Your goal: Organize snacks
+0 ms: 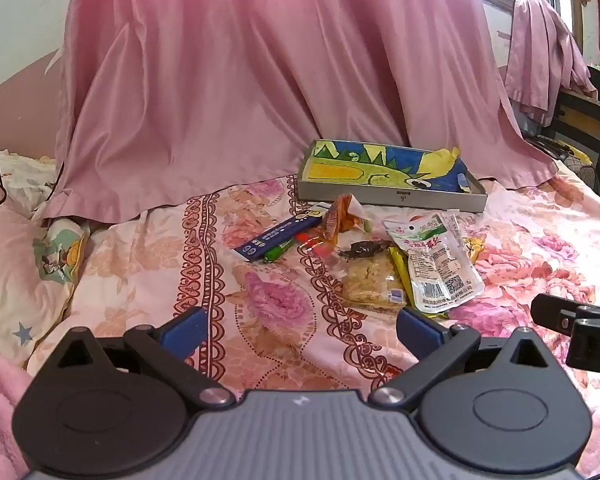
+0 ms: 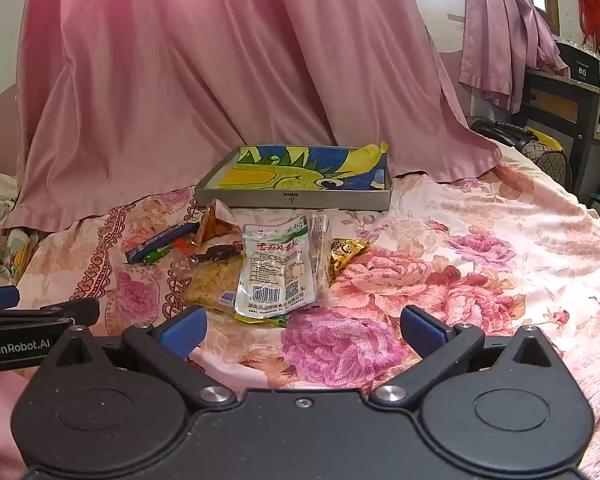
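Observation:
A pile of snacks lies on the floral bedspread in front of a shallow grey box [image 1: 392, 196] [image 2: 296, 199] lined with a blue, yellow and green drawing. The pile holds a clear white pouch with a barcode [image 1: 436, 264] [image 2: 278, 268], a crumbly cracker pack [image 1: 374, 282] [image 2: 216, 276], a dark blue stick pack [image 1: 278, 236] [image 2: 162, 240], an orange packet [image 1: 340, 218] [image 2: 216, 226], a green candy [image 1: 278, 252] [image 2: 158, 256] and a gold wrapper [image 2: 346, 252]. My left gripper [image 1: 300, 330] is open and empty, short of the pile. My right gripper [image 2: 302, 330] is open and empty, just before the pouch.
A pink curtain [image 1: 260, 80] hangs behind the box and rests on the bed. A cartoon pillow [image 1: 56, 256] lies at the left. A dark shelf unit [image 2: 560, 120] stands at the right beyond the bed. The right gripper's side shows at the left wrist view's right edge [image 1: 576, 320].

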